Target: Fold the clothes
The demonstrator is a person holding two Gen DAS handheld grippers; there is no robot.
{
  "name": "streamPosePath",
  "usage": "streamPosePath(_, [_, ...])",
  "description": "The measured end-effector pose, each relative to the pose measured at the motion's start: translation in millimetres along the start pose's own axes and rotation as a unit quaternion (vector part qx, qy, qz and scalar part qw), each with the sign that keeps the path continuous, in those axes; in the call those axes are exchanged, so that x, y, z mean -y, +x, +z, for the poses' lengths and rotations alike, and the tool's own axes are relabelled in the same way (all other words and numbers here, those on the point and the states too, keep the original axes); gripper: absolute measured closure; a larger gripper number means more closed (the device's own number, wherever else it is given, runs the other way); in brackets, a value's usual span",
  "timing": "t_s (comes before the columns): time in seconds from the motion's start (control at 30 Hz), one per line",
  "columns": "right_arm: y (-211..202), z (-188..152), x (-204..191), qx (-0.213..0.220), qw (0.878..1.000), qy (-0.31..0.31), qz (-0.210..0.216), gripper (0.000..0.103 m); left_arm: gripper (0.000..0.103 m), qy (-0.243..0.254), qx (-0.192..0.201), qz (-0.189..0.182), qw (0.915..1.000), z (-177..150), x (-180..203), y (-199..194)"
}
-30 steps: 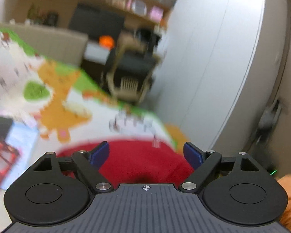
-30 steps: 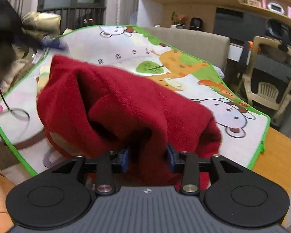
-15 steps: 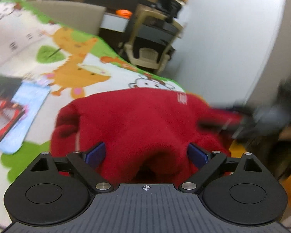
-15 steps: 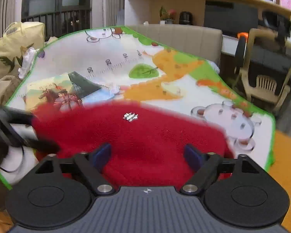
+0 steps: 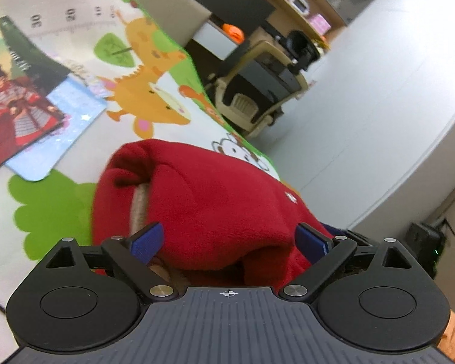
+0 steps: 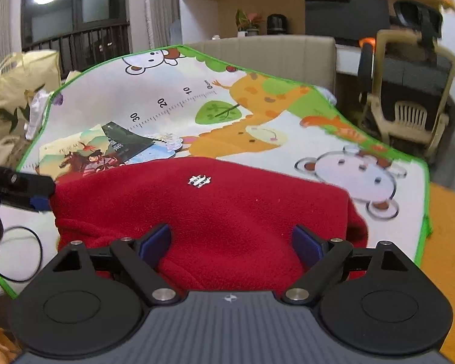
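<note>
Both hand-held grippers, left (image 5: 229,241) and right (image 6: 230,241), gape released over the red fleece (image 6: 203,209) bunched on the mat (image 6: 257,115), so a shallow bite at six o'clock may undo the loose fold.

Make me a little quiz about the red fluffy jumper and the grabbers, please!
1. True or false: the left hand-held gripper is open.
2. What lies under the red fleece garment? A) colourful animal play mat B) bare wooden floor C) blue towel
3. Fill in: the small embroidered logo on the garment is ____ in colour.

Key: 1 true. 2 A. 3 white. The right hand-held gripper is open too.
</note>
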State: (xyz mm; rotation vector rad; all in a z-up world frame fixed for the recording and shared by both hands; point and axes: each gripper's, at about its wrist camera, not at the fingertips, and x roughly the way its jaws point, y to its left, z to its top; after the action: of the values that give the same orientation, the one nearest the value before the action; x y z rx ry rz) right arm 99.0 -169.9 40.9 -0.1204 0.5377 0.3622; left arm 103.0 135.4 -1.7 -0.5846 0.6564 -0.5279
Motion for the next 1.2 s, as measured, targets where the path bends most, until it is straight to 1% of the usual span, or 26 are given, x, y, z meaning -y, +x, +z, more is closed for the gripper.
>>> streamPosePath(0.07, [-17.8,7.9,-13.5,0.017,0.997,-0.069,0.002,0.015,0.006,-0.007,0.010,0.005,0.9999,7.0,-7.9,-0.9])
streamPosePath(0.13, [-35.1,16.8,-30.5,0.025,0.990,-0.135,0.032,0.013,0.005,-0.016,0.019,0.010,0.9996,15.1,-15.9,-0.2])
streamPosePath(0.17, [-42.0,21.4,-39.9,0.024,0.984,-0.168,0.049,0.007,0.005,-0.023,0.022,0.011,0.9994,20.0,-19.8,1.9])
streamPosePath(0.2, [-38.8,21.8,-49.3,0.008,0.979,-0.193,0.059,0.002,0.005,-0.030,0.024,0.011,0.9992,24.9,-23.7,3.9])
streamPosePath(0.3, [-27.2,22.2,-77.6,-0.045,0.959,-0.267,0.089,0.002,0.005,-0.058,0.016,-0.005,0.9982,39.9,-34.5,9.7])
streamPosePath(0.37, [-1.3,8.1,-86.4,-0.086,0.949,-0.295,0.078,0.002,0.005,-0.064,0.007,-0.015,0.9978,50.0,-39.9,11.1])
streamPosePath(0.4, [11.4,-0.1,-87.1,-0.091,0.945,-0.307,0.065,0.000,0.005,-0.063,0.004,-0.013,0.9979,54.9,-41.8,10.8])
streamPosePath(0.43, [21.6,-8.7,-89.8,-0.077,0.939,-0.332,0.044,0.000,0.005,-0.061,0.001,-0.011,0.9981,59.8,-43.8,10.6])
streamPosePath(0.47, [29.3,-14.5,-93.2,-0.055,0.929,-0.366,0.015,0.001,0.005,-0.059,0.000,-0.006,0.9983,64.9,-45.1,9.6])
streamPosePath(0.5, [35.4,-14.1,-95.1,-0.028,0.918,-0.395,-0.010,0.006,0.005,-0.057,0.003,-0.001,0.9984,70.0,-45.6,8.2])
streamPosePath(0.53, [37.8,-4.1,-92.8,-0.010,0.923,-0.385,-0.020,0.011,0.005,-0.056,0.009,0.005,0.9984,75.2,-45.7,6.1])
streamPosePath(0.57, [39.8,6.5,-90.1,0.008,0.928,-0.372,-0.030,0.023,0.004,-0.056,0.016,0.009,0.9983,78.9,-45.0,4.2])
streamPosePath(0.6, [39.8,19.3,-85.3,0.029,0.937,-0.345,-0.042,0.029,0.004,-0.055,0.021,0.010,0.9982,80.5,-43.0,3.6])
streamPosePath(0.63, [39.7,32.2,-80.2,0.050,0.946,-0.316,-0.054,0.033,0.004,-0.053,0.025,0.010,0.9982,81.6,-40.6,3.4])
streamPosePath(0.67, [40.2,38.3,-78.1,0.065,0.948,-0.305,-0.067,0.038,0.004,-0.051,0.028,0.010,0.9982,82.6,-38.1,3.3])
streamPosePath(0.7, [41.8,38.4,-78.3,0.073,0.946,-0.307,-0.073,0.038,0.004,-0.050,0.029,0.011,0.9983,82.5,-35.7,4.4])
streamPosePath(0.8, [48.8,10.4,-85.8,0.033,0.948,-0.317,-0.017,0.038,0.004,-0.041,0.022,0.015,0.9988,78.2,-24.5,13.8])
streamPosePath(0.83, [49.9,-3.0,-87.4,0.011,0.949,-0.314,0.012,0.038,0.004,-0.036,0.017,0.016,0.9991,76.3,-19.3,17.9])
streamPosePath(0.9, [42.7,-30.5,-94.3,0.016,0.941,-0.336,0.025,0.030,0.004,-0.026,0.007,0.018,0.9995,72.5,-8.9,26.1])
streamPosePath(1.0, [23.8,-31.1,-86.0,0.026,0.950,-0.308,0.031,0.029,0.003,0.003,0.004,0.030,0.9995,68.8,7.0,33.0])
streamPosePath(1.07, [3.7,-13.9,-69.6,0.022,0.967,-0.245,0.061,0.029,0.002,0.033,0.015,0.054,0.9979,68.0,16.6,35.0])
streamPosePath(1.1, [-7.1,-7.0,-58.6,0.021,0.973,-0.216,0.077,0.025,0.003,0.046,0.023,0.070,0.9962,69.0,20.3,34.2])
streamPosePath(1.13, [-22.4,-2.6,-45.6,0.028,0.979,-0.183,0.085,0.021,0.003,0.053,0.038,0.080,0.9947,72.7,22.9,29.6])
streamPosePath(1.17, [-38.0,1.5,-32.4,0.035,0.984,-0.149,0.092,0.018,0.003,0.058,0.056,0.083,0.9933,77.6,25.3,23.0])
streamPosePath(1.2, [-49.9,8.1,-18.4,0.045,0.988,-0.118,0.091,0.018,0.003,0.059,0.073,0.081,0.9923,83.9,27.2,15.6])
